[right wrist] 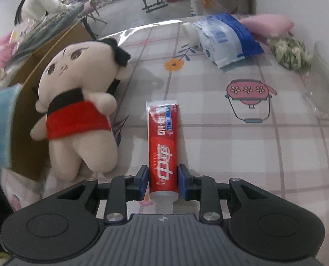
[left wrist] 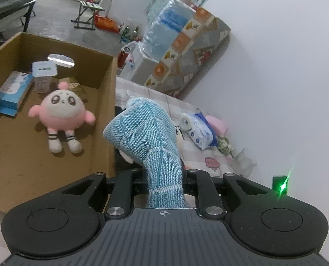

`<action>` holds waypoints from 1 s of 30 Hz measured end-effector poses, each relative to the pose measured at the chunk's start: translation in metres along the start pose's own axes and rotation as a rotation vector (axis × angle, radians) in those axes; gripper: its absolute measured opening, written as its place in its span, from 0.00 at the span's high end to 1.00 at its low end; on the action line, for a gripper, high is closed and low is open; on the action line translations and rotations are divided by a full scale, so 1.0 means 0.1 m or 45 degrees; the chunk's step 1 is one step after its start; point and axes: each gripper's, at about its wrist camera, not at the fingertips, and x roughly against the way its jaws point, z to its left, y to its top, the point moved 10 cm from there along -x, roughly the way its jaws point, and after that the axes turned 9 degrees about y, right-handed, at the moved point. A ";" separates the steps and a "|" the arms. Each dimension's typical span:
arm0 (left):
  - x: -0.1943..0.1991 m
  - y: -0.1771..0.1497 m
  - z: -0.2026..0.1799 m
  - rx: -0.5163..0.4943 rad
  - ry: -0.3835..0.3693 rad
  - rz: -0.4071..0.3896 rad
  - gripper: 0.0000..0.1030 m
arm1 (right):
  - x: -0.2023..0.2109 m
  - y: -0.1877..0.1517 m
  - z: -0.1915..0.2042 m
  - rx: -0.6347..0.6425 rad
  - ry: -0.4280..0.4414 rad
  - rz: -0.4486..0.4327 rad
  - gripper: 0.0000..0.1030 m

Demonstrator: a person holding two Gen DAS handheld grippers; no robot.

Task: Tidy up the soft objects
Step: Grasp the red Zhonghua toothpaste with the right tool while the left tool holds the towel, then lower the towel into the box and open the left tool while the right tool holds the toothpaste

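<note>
On the checked bench [right wrist: 231, 133], the right claw [right wrist: 163, 182] pinches a red, squashy toothpaste tube [right wrist: 163, 146] near its cap; the left claw [left wrist: 164, 177] clamps a limp blue knitted cloth [left wrist: 151, 137].

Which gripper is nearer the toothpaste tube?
Right. The right gripper is clamped on the toothpaste tube near its cap end; the left gripper holds a blue cloth beside the cardboard box.

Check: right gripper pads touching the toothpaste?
Touching. The right wrist view shows the right gripper with both blue pads pressed against the sides of the toothpaste, no gap either side.
</note>
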 end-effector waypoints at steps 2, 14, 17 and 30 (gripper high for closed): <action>0.10 0.02 0.05 0.014 0.002 -0.016 0.85 | -0.04 0.04 0.04 0.033 -0.033 -0.015 0.89; 0.70 0.38 0.76 0.144 0.147 -0.171 0.85 | -0.12 0.16 0.01 -0.095 -0.028 -0.118 0.89; 0.69 0.40 0.99 0.187 0.179 -0.166 0.85 | -0.05 0.10 -0.09 -0.349 0.143 -0.182 0.90; 0.27 0.68 1.66 0.054 0.469 -0.032 0.85 | 0.37 -0.11 0.18 -0.716 0.606 -0.542 0.90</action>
